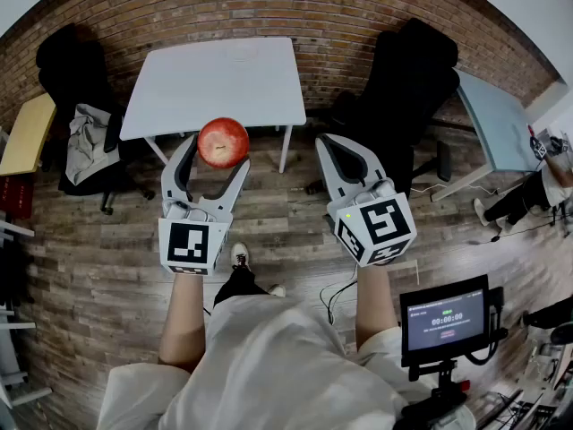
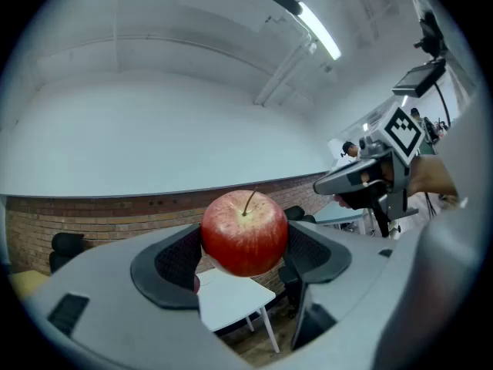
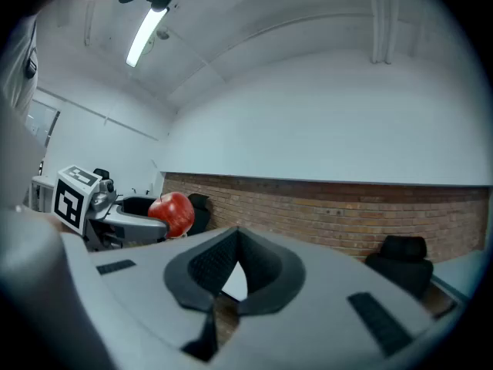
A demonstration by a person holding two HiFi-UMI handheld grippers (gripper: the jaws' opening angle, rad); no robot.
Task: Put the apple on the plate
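Person's white top [image 1: 269, 365] sat up close, then the left gripper [image 1: 220, 158], fingers wide, clamped the apple [image 1: 223, 140] mid-frame in the air. The right gripper [image 1: 329, 146] had its fingers pinched together, empty. Apple looked firm, waxy-slick, bruisable: grip its fat middle.

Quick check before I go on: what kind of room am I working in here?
Probably an office or lab workroom: a white table, black office chairs and a brick wall.
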